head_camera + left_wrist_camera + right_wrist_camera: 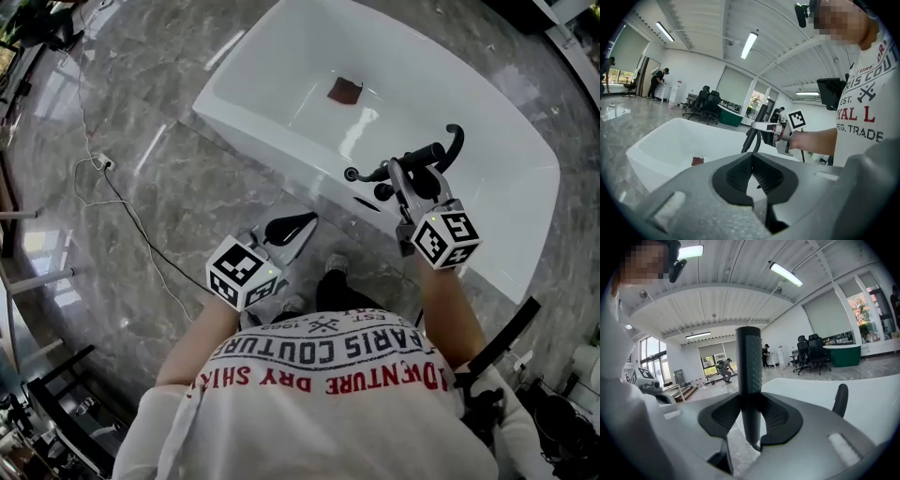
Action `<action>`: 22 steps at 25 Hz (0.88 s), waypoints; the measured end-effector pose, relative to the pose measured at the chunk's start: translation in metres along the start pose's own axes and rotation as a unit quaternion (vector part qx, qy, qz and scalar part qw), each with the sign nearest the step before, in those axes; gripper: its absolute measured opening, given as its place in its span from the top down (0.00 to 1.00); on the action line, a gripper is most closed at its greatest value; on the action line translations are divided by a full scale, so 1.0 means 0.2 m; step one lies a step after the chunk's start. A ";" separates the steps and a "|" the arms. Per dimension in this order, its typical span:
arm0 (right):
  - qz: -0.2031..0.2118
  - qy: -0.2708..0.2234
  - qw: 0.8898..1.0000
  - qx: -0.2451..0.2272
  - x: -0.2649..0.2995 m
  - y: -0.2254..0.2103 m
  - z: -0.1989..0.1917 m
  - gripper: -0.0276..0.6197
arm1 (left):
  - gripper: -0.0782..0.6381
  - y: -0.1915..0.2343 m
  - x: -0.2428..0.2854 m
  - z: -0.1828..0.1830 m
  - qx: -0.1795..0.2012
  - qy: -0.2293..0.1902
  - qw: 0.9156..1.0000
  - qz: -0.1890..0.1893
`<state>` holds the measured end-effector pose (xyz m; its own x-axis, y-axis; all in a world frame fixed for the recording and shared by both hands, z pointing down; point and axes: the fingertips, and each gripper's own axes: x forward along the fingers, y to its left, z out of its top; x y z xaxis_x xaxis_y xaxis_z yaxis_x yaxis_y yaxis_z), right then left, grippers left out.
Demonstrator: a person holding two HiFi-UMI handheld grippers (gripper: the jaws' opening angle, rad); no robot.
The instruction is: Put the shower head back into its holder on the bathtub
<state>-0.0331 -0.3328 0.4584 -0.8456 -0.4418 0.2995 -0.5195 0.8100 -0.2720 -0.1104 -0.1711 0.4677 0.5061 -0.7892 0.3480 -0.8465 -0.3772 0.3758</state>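
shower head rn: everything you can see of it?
The shower head is a slim black wand, matte-looking, with a dotted grip texture along its handle. The right gripper is shut on it, so it stands upright across the jaws in the right gripper view. In the head view it sits over the near rim of the bathtub. Its spray face can't be made out.

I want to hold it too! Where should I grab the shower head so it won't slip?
Grab the shower head by its straight black handle, across the middle, coming from the side, as the right gripper does. That part is long, round and bumpy, so pads should hold it.
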 end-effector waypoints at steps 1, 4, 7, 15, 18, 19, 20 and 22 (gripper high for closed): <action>0.000 0.009 1.000 -0.002 0.03 0.00 -0.04 0.74 | 0.89 0.00 -0.02 0.00 -0.006 -0.003 1.000 0.003; -0.003 0.034 0.999 -0.011 0.10 -0.01 -0.15 0.75 | 0.89 0.01 -0.04 0.00 -0.016 -0.010 1.000 0.008; -0.007 0.055 0.998 -0.016 0.17 -0.04 -0.26 0.75 | 0.89 0.02 -0.05 -0.01 -0.021 -0.009 1.000 0.012; -0.012 0.116 0.992 -0.051 0.32 -0.09 -0.50 0.75 | 0.89 0.10 -0.07 -0.01 -0.044 -0.020 0.999 0.024; -0.011 0.140 0.988 -0.058 0.37 -0.11 -0.60 0.75 | 0.89 0.13 -0.08 -0.03 -0.049 -0.021 0.998 0.029; -0.010 0.146 0.988 -0.056 0.38 -0.12 -0.63 0.75 | 0.89 0.13 -0.08 -0.03 -0.051 -0.020 0.998 0.031; -0.010 0.152 0.987 -0.054 0.40 -0.12 -0.65 0.75 | 0.89 0.14 -0.09 -0.03 -0.053 -0.020 0.998 0.032; -0.011 0.162 0.985 -0.052 0.42 -0.14 -0.70 0.75 | 0.89 0.15 -0.09 -0.05 -0.058 -0.019 0.998 0.035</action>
<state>-0.0725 -0.3375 0.6188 -0.7428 -0.3267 0.5843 -0.5071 0.8444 -0.1725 -0.1431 -0.1631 0.4799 0.4381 -0.8304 0.3442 -0.8535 -0.2641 0.4491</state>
